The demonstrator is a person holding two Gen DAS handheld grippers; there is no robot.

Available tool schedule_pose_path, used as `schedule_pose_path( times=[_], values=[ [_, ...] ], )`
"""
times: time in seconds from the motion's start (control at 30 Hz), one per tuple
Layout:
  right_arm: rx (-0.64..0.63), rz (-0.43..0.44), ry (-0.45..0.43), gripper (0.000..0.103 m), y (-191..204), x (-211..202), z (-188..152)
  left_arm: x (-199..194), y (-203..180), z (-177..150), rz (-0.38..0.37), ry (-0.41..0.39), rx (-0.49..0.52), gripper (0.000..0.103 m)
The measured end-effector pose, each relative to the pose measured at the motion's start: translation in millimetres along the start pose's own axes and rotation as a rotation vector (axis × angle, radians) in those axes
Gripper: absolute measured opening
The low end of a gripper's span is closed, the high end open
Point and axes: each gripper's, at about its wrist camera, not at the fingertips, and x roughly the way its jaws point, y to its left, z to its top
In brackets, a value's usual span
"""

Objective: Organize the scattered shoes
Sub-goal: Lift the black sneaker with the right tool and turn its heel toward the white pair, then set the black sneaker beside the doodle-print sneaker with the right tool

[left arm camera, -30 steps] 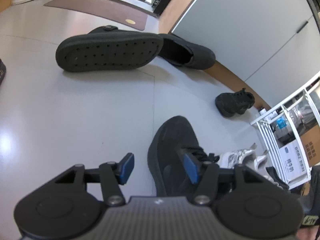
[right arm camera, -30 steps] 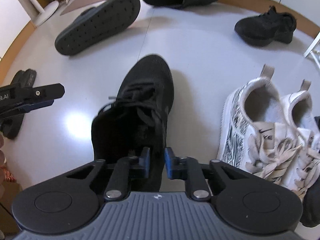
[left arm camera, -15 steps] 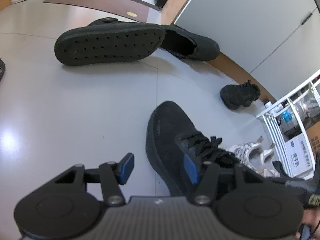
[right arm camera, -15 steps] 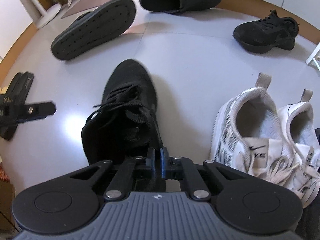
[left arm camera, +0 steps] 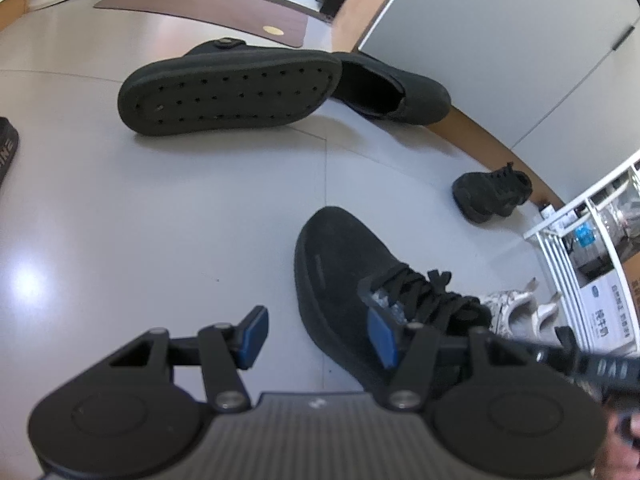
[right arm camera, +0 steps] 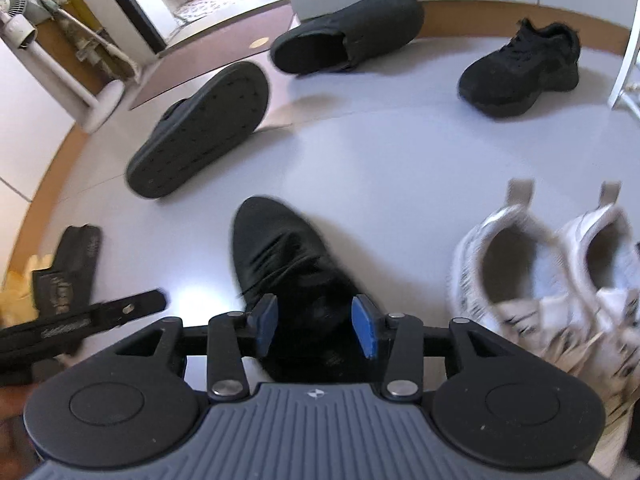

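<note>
A black lace-up sneaker (right arm camera: pixel 280 252) stands on the grey floor, toe pointing away. My right gripper (right arm camera: pixel 314 324) hovers over its heel end with the jaws opening; the blue pads sit apart on either side of the shoe's back part and do not press it. In the left wrist view the same sneaker (left arm camera: pixel 352 264) lies just right of my left gripper (left arm camera: pixel 318 334), which is open with only floor between its pads. A white patterned pair (right arm camera: pixel 540 264) stands side by side right of the sneaker.
A black slip-on (left arm camera: pixel 228 92) lies on its side, sole showing, against its upright mate (left arm camera: pixel 396 92). A chunky black sneaker (left arm camera: pixel 492 196) sits near the wall. A white wire rack (left arm camera: pixel 580 260) stands at right, a black slipper (right arm camera: pixel 68 272) at left, a doormat (left arm camera: pixel 208 12) beyond.
The right gripper was shut on the black sneaker's heel collar; its pads have now come apart and it has drawn back and up. The left gripper has stayed put.
</note>
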Motion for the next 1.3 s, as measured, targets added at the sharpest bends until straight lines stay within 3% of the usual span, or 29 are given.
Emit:
schedule_pose_path(
  times=[0.3,0.4,0.63,0.7,0.77,0.87,1.3],
  values=[
    [0.081,0.032,0.061,0.046,14.8,8.7,-32.4,-0.8,8.6,-2.5,-0.004,-0.001,-0.031,0.058],
    [0.103,0.033,0.031,0.046,19.5,14.4,-25.7,-2.4,12.0,-1.3,-0.001,-0.009,-0.037,0.058],
    [0.008,-0.002,-0.011,0.046,37.3,40.2,2.0,-5.3,19.6,-0.2,0.002,-0.019,-0.06,0.058],
    [-0.017,-0.016,-0.001,0.042,40.5,47.2,5.5,-5.6,22.1,-0.3,0.006,-0.02,-0.066,0.058],
    [-0.049,-0.024,0.013,0.023,44.5,54.1,7.5,-5.9,24.5,-0.2,0.009,-0.019,-0.072,0.058],
    [-0.109,-0.061,0.014,0.01,48.5,56.6,4.1,-6.0,26.1,0.2,0.013,-0.018,-0.076,0.058],
    [-0.279,0.031,0.071,0.008,56.3,45.3,-13.9,-9.4,29.8,1.8,0.023,-0.028,-0.09,0.058]
  ],
)
